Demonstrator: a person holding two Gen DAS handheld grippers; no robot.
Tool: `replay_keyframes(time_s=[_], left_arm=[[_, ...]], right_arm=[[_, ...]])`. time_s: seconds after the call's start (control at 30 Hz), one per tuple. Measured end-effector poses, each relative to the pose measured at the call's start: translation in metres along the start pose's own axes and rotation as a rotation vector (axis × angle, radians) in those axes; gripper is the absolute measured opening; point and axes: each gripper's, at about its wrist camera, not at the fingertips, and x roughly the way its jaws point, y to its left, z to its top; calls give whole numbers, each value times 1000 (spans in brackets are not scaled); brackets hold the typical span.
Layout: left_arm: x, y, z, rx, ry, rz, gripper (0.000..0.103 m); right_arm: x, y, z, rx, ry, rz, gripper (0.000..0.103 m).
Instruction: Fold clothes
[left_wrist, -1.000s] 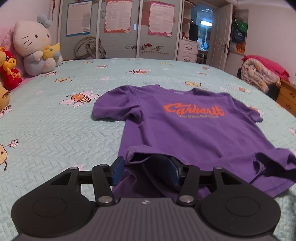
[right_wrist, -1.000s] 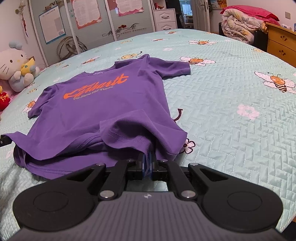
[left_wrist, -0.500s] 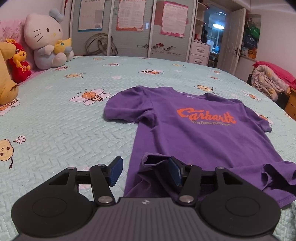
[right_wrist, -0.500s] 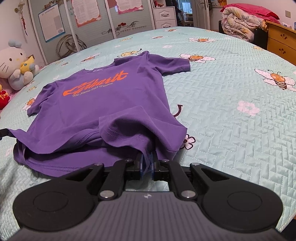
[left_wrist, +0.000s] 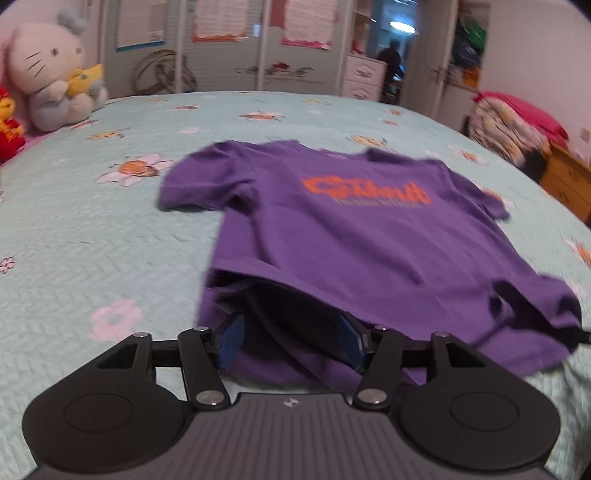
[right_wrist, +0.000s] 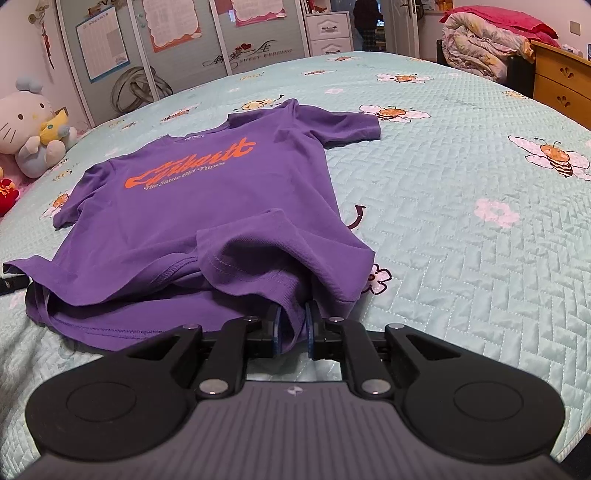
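Lying chest-up on the bed (right_wrist: 461, 258), the purple T-shirt (right_wrist: 207, 206) has its hem bunched at both grippers. Left gripper (left_wrist: 291, 341) – pads spread wide and still widening, loose hem between them, neither pad pressing it. Right gripper (right_wrist: 293, 326) – narrow gap, opening, a fold of hem between its pads.

Mint quilted bed (right_wrist: 461, 229) under purple T-shirt (right_wrist: 207, 206), plush toys (left_wrist: 51, 74) at edge.
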Motion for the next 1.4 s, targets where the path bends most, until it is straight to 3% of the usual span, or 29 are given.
replay_keyframes(time_s=[0.07, 0.3, 0.37, 0.53, 0.6, 0.63, 0.7, 0.77, 0.83, 0.9, 0.93, 0.97, 1.03, 1.13, 1.2, 1.27, 1.33, 1.4], left_arm=[[4, -15, -8, 16, 7, 34, 76], [19, -56, -24, 77, 28, 98, 78], [24, -57, -23, 64, 44, 151, 78], [27, -45, -20, 29, 41, 187, 78], [28, -38, -16, 11, 30, 232, 74], [28, -33, -13, -17, 30, 237, 66], [27, -25, -8, -66, 32, 238, 60], [25, -25, -6, -61, 27, 231, 47], [27, -27, -5, -51, 38, 231, 46], [29, -29, -5, -41, 49, 230, 52], [32, -29, -4, -45, 66, 225, 66], [33, -29, -4, -45, 72, 224, 70], [33, -31, -4, -39, 74, 231, 70], [26, -29, -4, -35, 39, 258, 70], [21, -23, -3, -47, 8, 269, 63], [20, -18, -1, -62, 10, 231, 21], [19, -20, -1, -48, 12, 200, 4], [16, -29, -2, -5, -10, 195, 1]], right_arm=[[0, 0, 0, 1, 2, 1, 13], [0, -1, -2, 2, 8, 17, 13], [0, -3, -2, 8, 9, 19, 13], [1, -9, -4, 23, 11, 24, 13], [3, -10, -5, 26, 11, 24, 13], [4, -10, -6, 26, 11, 23, 13], [3, -9, -5, 17, 5, 23, 13], [2, -7, -4, 7, -1, 22, 13], [1, -5, -4, -2, -7, 22, 13], [3, -3, -4, -20, -6, 20, 15], [5, -1, -3, -33, -9, 10, 18], [6, 1, -3, -45, -13, 0, 22], [9, 7, -3, -84, -28, -20, 33], [10, 15, -6, -159, -54, -45, 35], [11, 20, -9, -209, -77, -59, 35], [12, 25, -12, -264, -110, -74, 35], [14, 29, -11, -308, -145, -101, 35], [16, 31, -10, -328, -168, -118, 31]])
